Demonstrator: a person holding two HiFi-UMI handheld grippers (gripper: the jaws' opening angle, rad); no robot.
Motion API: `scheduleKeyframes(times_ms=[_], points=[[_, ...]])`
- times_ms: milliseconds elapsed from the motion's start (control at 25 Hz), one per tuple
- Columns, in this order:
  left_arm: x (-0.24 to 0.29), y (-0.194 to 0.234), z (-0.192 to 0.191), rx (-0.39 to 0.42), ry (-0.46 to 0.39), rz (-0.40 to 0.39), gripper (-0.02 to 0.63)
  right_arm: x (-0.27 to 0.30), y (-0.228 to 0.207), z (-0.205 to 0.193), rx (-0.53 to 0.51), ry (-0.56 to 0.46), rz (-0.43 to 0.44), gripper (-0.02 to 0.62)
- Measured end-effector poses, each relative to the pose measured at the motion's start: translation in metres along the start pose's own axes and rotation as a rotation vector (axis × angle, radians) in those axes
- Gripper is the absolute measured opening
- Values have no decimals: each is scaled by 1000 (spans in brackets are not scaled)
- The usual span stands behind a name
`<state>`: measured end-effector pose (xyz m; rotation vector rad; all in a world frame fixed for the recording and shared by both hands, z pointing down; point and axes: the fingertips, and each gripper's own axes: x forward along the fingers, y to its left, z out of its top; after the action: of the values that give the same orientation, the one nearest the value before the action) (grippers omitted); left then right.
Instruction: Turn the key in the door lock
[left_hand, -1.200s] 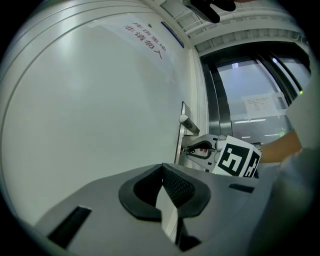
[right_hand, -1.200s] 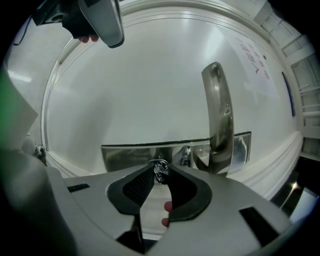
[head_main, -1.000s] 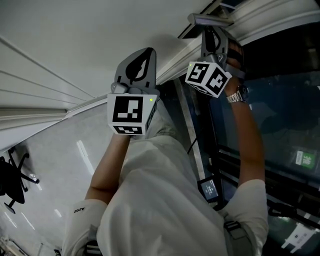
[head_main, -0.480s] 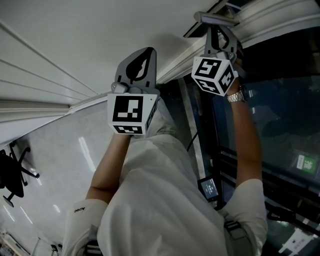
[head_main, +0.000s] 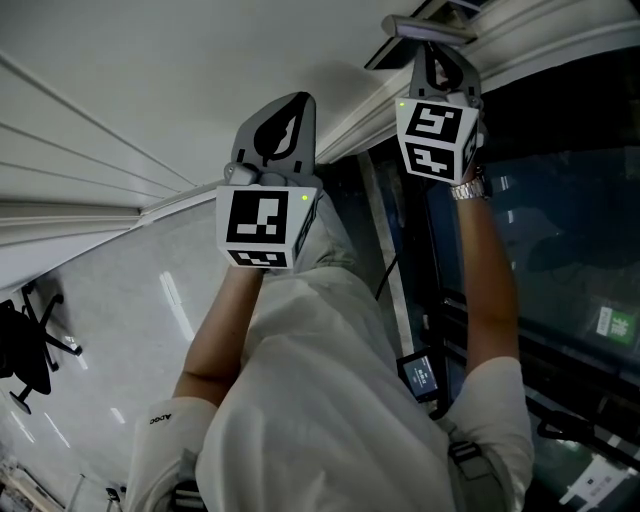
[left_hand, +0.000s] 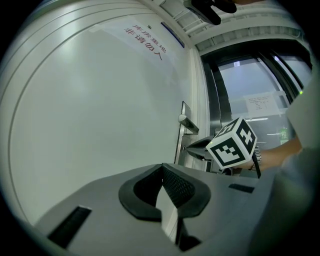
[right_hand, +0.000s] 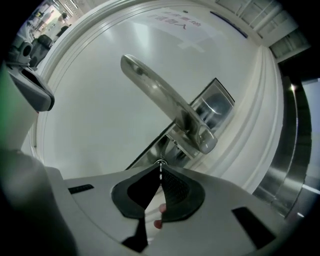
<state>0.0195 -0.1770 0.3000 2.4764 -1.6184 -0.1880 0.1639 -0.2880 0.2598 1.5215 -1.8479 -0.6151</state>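
- Right gripper view: we see the right hand-held gripper (right_hand: 160, 172) with its jaws together, having just been closing. A thin metal edge sits pinched between the pad tips, and we read it as the key (right_hand: 160, 167).
- The key sits in the lock cylinder (right_hand: 160, 162), right at the jaw tips, at about 8 o'clock from the rounded end of the lever handle (right_hand: 160, 100).
- The lever runs from mid-frame out toward 11 o'clock. The steel lock plate (right_hand: 220, 102) is behind it, on the white door (right_hand: 90, 115).
- Fingertips show through the gap behind the pads.
- Left gripper view: the left hand-held gripper (left_hand: 161, 170) has its pads touching at the tips with nothing between them. It faces the same door. The right hand-held gripper shows at 3 o'clock, beside the handle.
- Head view: the right hand-held gripper is at 1 o'clock, up at the door edge. The left one is at 12 o'clock, apart from the right and clear of the handle.
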Motion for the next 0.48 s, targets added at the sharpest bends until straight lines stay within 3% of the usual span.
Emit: scheduleKeyframes(times_ms=[160, 480], points=[[1, -3, -3, -2, 5, -5, 9, 2, -2, -2, 159, 3, 34, 11], [3, -7, -6, 6, 19, -24, 9, 4, -9, -4, 654, 24, 169, 11]])
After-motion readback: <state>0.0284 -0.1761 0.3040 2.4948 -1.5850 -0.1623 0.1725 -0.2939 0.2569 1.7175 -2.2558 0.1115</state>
